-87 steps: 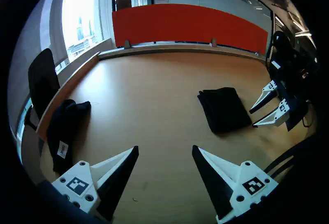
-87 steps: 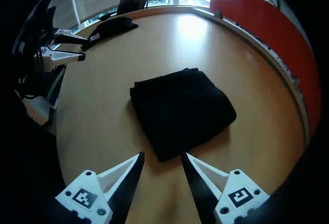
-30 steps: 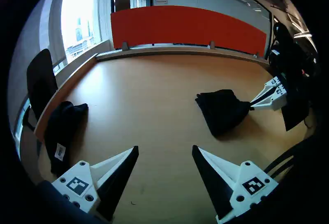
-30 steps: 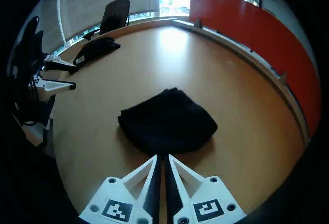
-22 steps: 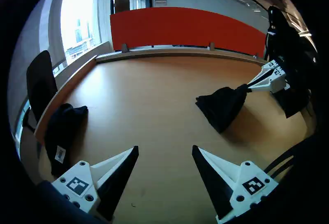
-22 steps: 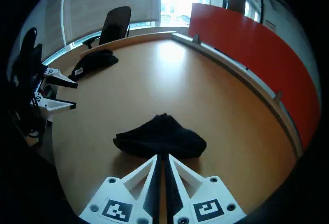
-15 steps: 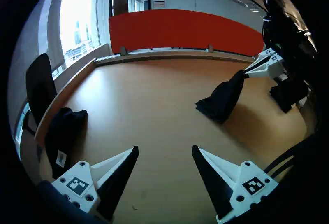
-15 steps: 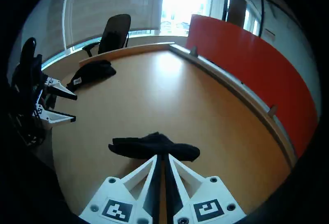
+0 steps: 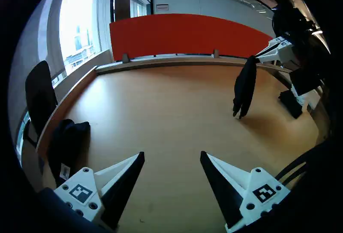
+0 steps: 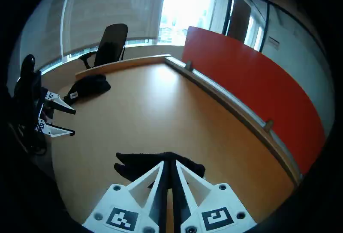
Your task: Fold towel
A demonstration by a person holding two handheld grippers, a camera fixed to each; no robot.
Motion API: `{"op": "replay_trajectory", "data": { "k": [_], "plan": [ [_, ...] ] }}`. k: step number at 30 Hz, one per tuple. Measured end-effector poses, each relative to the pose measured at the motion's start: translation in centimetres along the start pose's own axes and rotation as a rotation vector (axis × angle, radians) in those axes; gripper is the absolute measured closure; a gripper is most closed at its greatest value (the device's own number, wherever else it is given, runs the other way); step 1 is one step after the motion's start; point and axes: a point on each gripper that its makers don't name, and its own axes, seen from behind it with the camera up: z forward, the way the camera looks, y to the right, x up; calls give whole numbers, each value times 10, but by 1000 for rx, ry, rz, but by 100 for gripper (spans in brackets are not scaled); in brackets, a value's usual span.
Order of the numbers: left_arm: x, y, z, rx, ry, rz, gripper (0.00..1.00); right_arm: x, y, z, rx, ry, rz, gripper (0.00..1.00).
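Observation:
The black towel point(image 9: 245, 88) hangs in the air from one edge, its lower end just above the wooden table point(image 9: 171, 104). My right gripper point(image 9: 257, 58) is shut on its top edge at the far right of the left gripper view. In the right gripper view the shut fingertips of the right gripper point(image 10: 169, 163) pinch the towel point(image 10: 139, 164), which droops below them. My left gripper point(image 9: 171, 156) stands open over the table's near edge, holding nothing; it shows at the left of the right gripper view as the left gripper point(image 10: 74, 123), far from the towel.
A second black bundle point(image 9: 64, 143) with a white tag lies at the table's left edge, the same bundle point(image 10: 88, 85) lying beyond the left gripper. A black chair point(image 9: 38, 96) stands behind it. A red divider point(image 9: 188, 36) runs along the table's far edge.
The right gripper shut on the folded towel's near edge and lifted it off the table; the towel now hangs unfolded in the air. The left gripper stayed open and nearly still.

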Motion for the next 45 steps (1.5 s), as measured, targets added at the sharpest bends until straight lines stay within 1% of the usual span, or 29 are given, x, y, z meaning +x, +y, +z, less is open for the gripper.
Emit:
{"op": "replay_trajectory", "data": {
  "k": [9,15,21,36,45],
  "plan": [
    [4,8,3,-20,2,10,3,-14,36,-23,-69,-19,22,95],
    [7,14,6,-29,4,20,3,-23,60,-34,-111,-26,50,95],
    [9,17,7,-34,3,24,3,-38,85,-47,-149,-46,73,96],
    [13,18,11,-31,-3,18,3,-78,145,-85,-243,-90,148,96],
    [15,19,11,-28,-6,27,3,-101,177,-109,-300,-120,184,95]
  ]
}}
